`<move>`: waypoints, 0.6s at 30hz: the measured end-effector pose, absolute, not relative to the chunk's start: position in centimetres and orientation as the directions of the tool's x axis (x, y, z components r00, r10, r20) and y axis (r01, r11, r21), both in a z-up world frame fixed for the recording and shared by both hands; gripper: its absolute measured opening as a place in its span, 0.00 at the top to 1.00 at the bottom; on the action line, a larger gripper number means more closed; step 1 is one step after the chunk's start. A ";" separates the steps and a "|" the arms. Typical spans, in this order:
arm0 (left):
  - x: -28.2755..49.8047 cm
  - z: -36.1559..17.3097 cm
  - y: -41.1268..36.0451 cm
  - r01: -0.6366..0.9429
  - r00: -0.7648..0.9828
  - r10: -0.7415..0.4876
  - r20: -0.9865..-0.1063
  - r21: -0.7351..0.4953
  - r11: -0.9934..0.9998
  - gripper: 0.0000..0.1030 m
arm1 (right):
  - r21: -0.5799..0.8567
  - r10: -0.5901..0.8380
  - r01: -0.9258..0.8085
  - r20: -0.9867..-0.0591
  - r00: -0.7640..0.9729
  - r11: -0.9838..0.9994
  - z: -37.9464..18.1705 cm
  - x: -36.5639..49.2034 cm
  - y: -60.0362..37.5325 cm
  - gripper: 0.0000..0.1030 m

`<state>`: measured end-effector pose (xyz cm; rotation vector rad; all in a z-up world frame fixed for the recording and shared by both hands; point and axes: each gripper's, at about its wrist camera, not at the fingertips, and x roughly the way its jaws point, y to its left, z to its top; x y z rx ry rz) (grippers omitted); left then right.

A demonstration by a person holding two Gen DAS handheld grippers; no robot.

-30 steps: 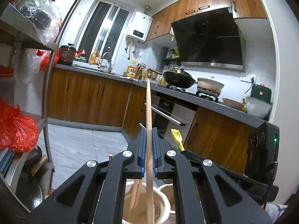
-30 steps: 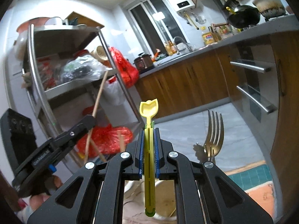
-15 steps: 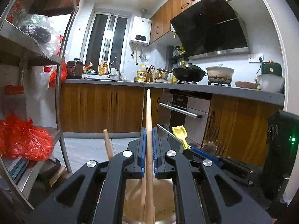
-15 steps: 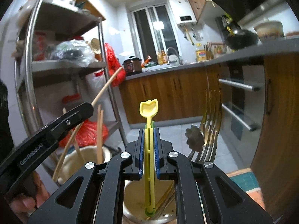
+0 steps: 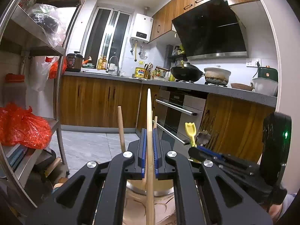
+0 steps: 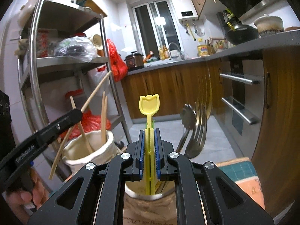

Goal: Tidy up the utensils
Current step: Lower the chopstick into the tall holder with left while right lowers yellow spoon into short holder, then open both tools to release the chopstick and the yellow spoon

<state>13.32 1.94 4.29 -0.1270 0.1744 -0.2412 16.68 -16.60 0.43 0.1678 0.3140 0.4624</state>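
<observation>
My left gripper point(image 5: 149, 131) is shut on a long wooden chopstick point(image 5: 149, 116) that stands upright over a cream holder point(image 5: 161, 189). In the right wrist view that gripper point(image 6: 75, 115) holds the chopstick point(image 6: 93, 95) slanted beside the cream ceramic holder point(image 6: 88, 150), which has several chopsticks point(image 6: 103, 120) in it. My right gripper point(image 6: 149, 131) is shut on a yellow plastic spoon point(image 6: 149, 104), its lower end inside a steel cup point(image 6: 150, 193). A metal fork point(image 6: 198, 133) and a metal spoon point(image 6: 187, 118) stand in that cup.
A steel shelf rack point(image 6: 37, 60) with red bags point(image 5: 22, 129) stands at the left. Wooden cabinets point(image 5: 97, 105) and an oven point(image 5: 178, 110) line the far side. A teal and orange cloth point(image 6: 241, 174) lies at the right.
Both grippers have dropped lower with their utensils. The yellow spoon's end has gone down into the steel cup, and the cream holder with its chopsticks has come closer.
</observation>
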 end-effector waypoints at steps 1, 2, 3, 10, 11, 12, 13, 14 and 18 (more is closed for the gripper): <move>13.5 4.5 1.9 0.227 0.956 -0.249 -0.154 -0.148 0.963 0.94 | 0.233 0.463 -0.410 -0.261 0.847 0.882 0.3 16.7 -16.6 0.90; 13.8 4.7 1.8 0.226 0.957 -0.248 -0.151 -0.148 0.963 0.94 | 0.240 0.462 -0.407 -0.260 0.848 0.881 0.3 16.7 -16.6 0.90; 14.1 4.9 1.7 0.223 0.959 -0.244 -0.145 -0.147 0.964 0.94 | 0.244 0.463 -0.406 -0.260 0.847 0.880 0.2 16.7 -16.7 0.90; 16.5 5.7 0.7 0.183 0.975 -0.197 -0.101 -0.135 0.974 0.94 | 0.261 0.475 -0.412 -0.259 0.841 0.873 0.0 16.7 -16.8 0.90; 16.8 5.5 0.6 0.178 0.976 -0.192 -0.100 -0.133 0.975 0.94 | 0.263 0.477 -0.414 -0.259 0.840 0.871 0.0 16.8 -16.8 0.90; 17.0 5.3 0.6 0.171 0.978 -0.185 -0.100 -0.132 0.976 0.94 | 0.264 0.480 -0.416 -0.259 0.838 0.870 0.0 16.8 -16.8 0.90; 17.0 5.0 0.5 0.165 0.979 -0.178 -0.096 -0.131 0.978 0.94 | 0.264 0.481 -0.418 -0.260 0.837 0.869 -0.1 16.9 -16.8 0.90; 17.0 4.7 0.5 0.162 0.980 -0.175 -0.093 -0.127 0.978 0.94 | 0.262 0.484 -0.421 -0.260 0.835 0.868 -0.1 16.8 -16.8 0.90; 16.3 4.6 0.8 0.168 0.981 -0.178 -0.081 -0.122 0.978 0.94 | 0.262 0.493 -0.432 -0.258 0.831 0.863 -0.2 16.8 -16.8 0.90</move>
